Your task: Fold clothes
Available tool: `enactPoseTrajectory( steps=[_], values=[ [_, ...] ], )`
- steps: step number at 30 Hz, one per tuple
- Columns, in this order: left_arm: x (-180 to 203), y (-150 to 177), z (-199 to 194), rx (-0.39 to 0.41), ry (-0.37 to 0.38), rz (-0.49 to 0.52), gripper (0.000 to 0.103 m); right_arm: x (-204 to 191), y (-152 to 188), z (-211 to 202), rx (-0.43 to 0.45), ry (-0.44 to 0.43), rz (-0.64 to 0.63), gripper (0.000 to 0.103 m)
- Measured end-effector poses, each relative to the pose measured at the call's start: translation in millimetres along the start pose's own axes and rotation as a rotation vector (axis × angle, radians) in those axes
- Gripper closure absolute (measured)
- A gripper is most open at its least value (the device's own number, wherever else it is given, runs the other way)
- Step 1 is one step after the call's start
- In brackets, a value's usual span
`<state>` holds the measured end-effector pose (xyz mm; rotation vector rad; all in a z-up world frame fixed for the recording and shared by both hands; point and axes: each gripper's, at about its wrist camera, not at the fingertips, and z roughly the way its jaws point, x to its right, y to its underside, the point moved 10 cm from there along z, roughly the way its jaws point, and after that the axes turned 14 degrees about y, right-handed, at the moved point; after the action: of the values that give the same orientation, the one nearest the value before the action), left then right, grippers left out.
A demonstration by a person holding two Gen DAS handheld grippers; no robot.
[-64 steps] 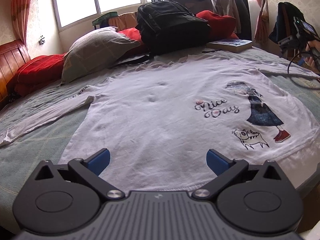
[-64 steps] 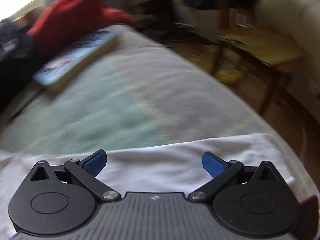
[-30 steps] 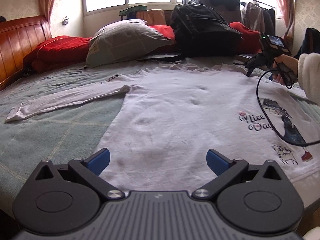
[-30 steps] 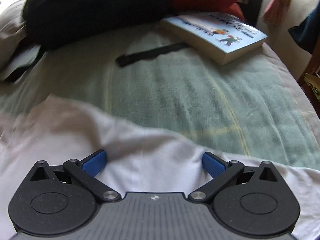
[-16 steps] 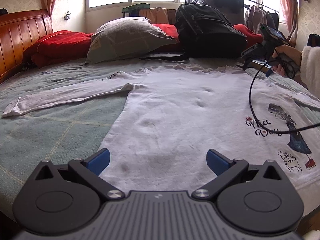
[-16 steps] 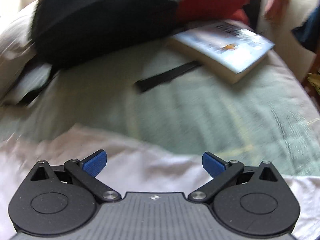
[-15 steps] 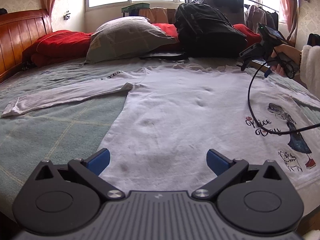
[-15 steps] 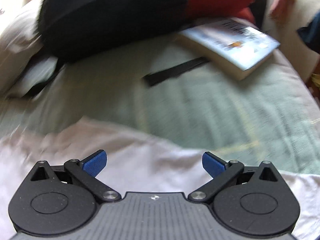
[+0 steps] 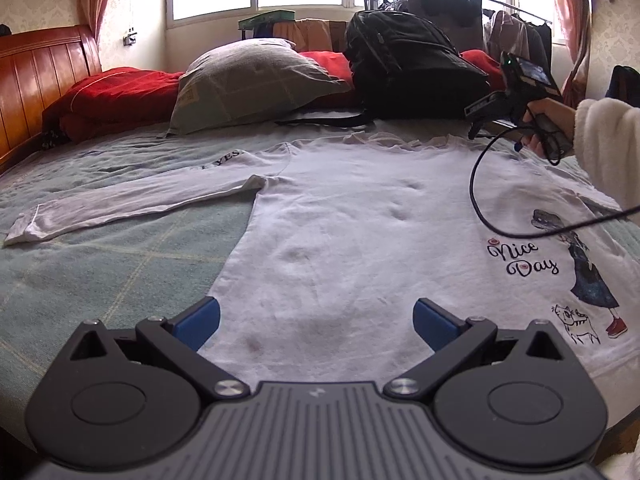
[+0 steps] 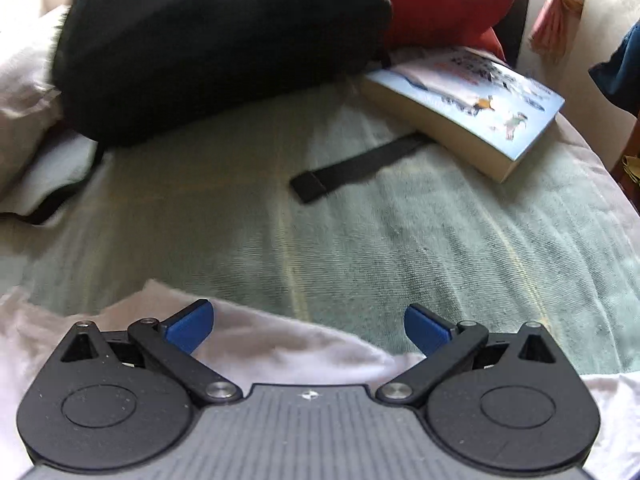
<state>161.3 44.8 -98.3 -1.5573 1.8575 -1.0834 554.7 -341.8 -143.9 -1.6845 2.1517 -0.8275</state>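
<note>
So the white long-sleeve shirt [image 9: 360,216] is laid out flat, print side up, on the green bedspread [image 9: 100,264], one sleeve [image 9: 132,204] stretched straight out to the side. Nothing folded yet as far as I can tell, which makes sense: you want it spread and smooth before the first fold

The left gripper [image 9: 316,318] hangs over the bottom hem near that sleeve's side, blue fingers [image 9: 198,320] spread wide with nothing between them. My guess is it's lining up on the hem corner, since that's the natural place to pinch for a lengthwise fold

The right gripper [image 10: 306,326] is up at the shoulder/collar end, jaws also wide apart and empty, with the edge of the white fabric right under its fingers. From the left camera you can see the person's hand [image 9: 548,124] holding it low over the neckline, cable [image 9: 480,200] dangling across the shirt. Hem plus shoulder on opposite ends looks like a setup for picking up one long side together, though that's just my read

Stuff crowding the far end: a black backpack [image 10: 208,40], its loose strap [image 10: 352,168] and a paperback book [image 10: 476,108] on the bedspread just past the collar, plus a grey pillow [image 9: 248,80]. The dangling cable might snag the cloth when the fold comes across
</note>
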Motion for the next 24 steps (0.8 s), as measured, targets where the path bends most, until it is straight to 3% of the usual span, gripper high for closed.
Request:
enactPoseTrajectory(
  steps=[8, 14, 16, 21, 24],
  values=[
    [14, 4, 9, -0.032, 0.036, 0.044, 0.001, -6, 40, -103, 0.063, -0.222, -0.157, 0.000],
    [22, 16, 25, -0.098, 0.076, 0.069, 0.001, -4, 123, -164, 0.081, -0.282, -0.324, 0.000],
    [20, 25, 29, -0.130, 0.071, 0.058, 0.001, -2, 151, -178, 0.074, -0.309, -0.337, 0.000],
    [22, 32, 20, -0.117, 0.106, 0.044, 0.001, 2, 216, -203, 0.072, -0.342, -0.337, 0.000],
    [23, 36, 16, -0.118, 0.111, 0.052, 0.001, 1, 248, -208, 0.096, -0.315, -0.360, 0.000]
  ],
)
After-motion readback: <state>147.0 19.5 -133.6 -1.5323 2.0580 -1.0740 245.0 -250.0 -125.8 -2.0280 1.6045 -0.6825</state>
